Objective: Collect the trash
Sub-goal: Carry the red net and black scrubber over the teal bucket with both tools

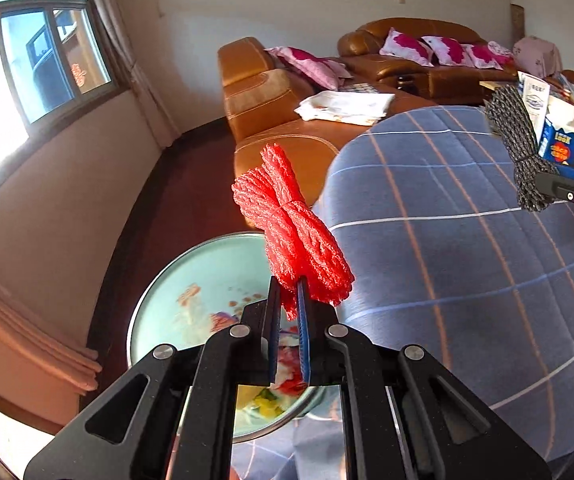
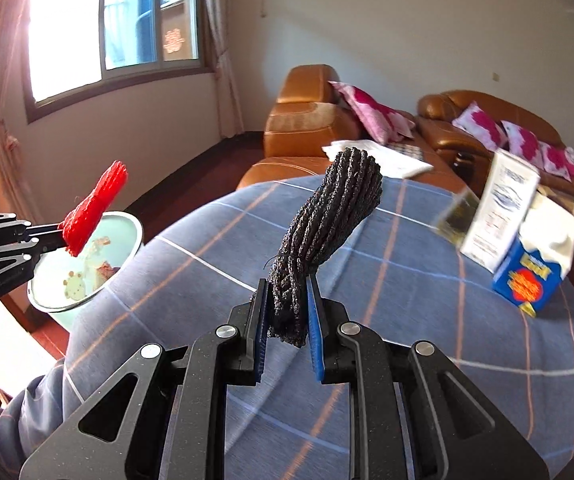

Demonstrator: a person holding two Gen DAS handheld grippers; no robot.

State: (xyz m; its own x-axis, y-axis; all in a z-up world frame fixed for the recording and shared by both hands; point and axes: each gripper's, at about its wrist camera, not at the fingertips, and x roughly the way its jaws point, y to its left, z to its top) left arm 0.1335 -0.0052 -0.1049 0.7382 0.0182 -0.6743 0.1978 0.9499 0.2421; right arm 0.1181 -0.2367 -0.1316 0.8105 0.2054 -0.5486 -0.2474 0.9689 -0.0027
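My left gripper is shut on the lower end of a red rope bundle, which sticks up above a pale green bin standing beside the table. The right wrist view shows the same red bundle held over the bin's rim by the left gripper. My right gripper is shut on a dark speckled rope bundle, raised above the blue checked tablecloth. That dark bundle and the right gripper appear at the right edge of the left wrist view.
A blue and white carton and a white box stand on the table's far right. Brown leather sofas with pink cushions line the back wall. A window lights the left. Dark floor lies between bin and sofa.
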